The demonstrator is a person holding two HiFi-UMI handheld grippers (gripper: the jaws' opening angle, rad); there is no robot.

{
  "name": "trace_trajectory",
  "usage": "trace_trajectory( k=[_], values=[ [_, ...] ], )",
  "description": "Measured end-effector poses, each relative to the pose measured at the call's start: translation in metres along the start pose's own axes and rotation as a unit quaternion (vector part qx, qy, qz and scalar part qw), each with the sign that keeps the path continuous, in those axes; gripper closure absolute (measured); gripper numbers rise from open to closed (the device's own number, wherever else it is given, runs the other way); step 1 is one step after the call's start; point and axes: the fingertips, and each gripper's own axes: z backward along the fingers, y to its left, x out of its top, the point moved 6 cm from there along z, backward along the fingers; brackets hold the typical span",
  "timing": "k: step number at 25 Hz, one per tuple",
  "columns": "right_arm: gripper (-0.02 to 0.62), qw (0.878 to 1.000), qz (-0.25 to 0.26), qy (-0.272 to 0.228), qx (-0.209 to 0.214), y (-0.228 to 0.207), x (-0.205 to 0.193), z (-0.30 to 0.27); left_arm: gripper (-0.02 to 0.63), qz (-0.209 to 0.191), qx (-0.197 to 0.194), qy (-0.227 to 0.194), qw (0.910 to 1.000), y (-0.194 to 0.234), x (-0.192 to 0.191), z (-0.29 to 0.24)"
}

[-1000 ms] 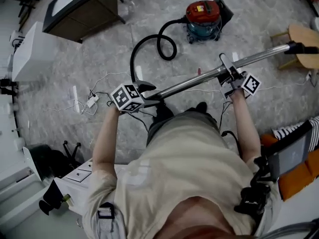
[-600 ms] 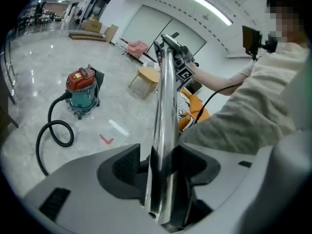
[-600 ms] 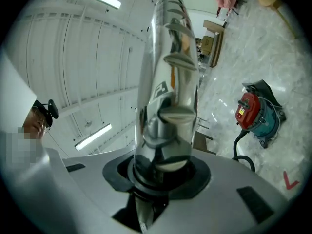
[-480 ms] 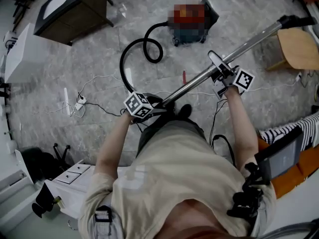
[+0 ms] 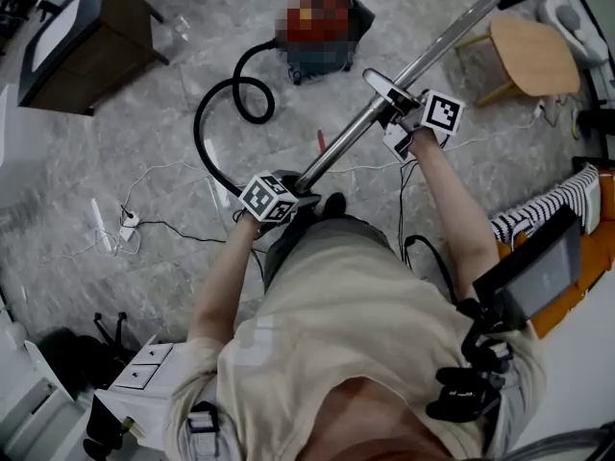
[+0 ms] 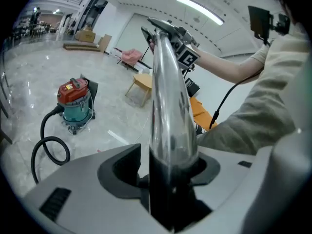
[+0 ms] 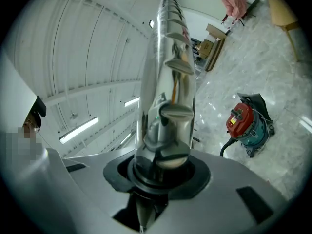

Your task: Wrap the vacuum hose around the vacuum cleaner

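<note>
The person holds a long metal tube (image 5: 351,142) slanted in the air with both tools. The left tool (image 5: 293,195) is clamped on the tube's lower end, where shiny metal meets a black part. The right tool (image 5: 396,111) is pinching the tube further up, its jaws pressed against the metal. The black hose (image 5: 200,134) runs from near the left tool across the stone floor, curls into one loop, and joins the vacuum cleaner (image 6: 74,106), which stands on the floor well apart from the person. A wooden stool (image 5: 527,56) stands beyond the right tool.
</note>
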Motion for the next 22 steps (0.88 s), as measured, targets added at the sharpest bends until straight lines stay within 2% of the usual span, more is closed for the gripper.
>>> trace_trajectory(
  k=[3,8,12,16,18,19,22],
  values=[
    [0.472,1.000,-0.007,0.002,-0.015,-0.001,-0.001,-0.010,0.379,-0.016,0.005,-0.004,0.9999,0.009,0.000,0.001],
    [0.472,0.998,0.029,0.014,-0.058,-0.002,0.001,-0.012,0.518,-0.049,-0.003,0.000,0.9988,0.017,-0.002,-0.010],
    [0.472,0.997,0.022,0.010,-0.078,-0.005,0.005,-0.003,0.523,-0.053,-0.014,0.010,0.9985,0.017,0.005,-0.019],
    [0.472,0.996,0.025,0.014,-0.086,-0.017,0.013,0.001,0.525,-0.062,0.020,0.031,0.9974,0.024,0.012,-0.031],
    [0.472,0.994,0.019,0.024,-0.107,-0.028,0.017,0.006,0.525,-0.061,0.040,0.044,0.9963,0.029,0.017,-0.044],
    [0.472,0.994,0.016,0.029,-0.101,-0.032,0.021,0.007,0.526,-0.058,0.051,0.048,0.9959,0.029,0.021,-0.052],
    [0.472,0.998,0.017,0.047,-0.044,-0.041,0.040,0.013,0.531,-0.048,0.075,0.071,0.9935,0.027,0.041,-0.087]
  ],
)
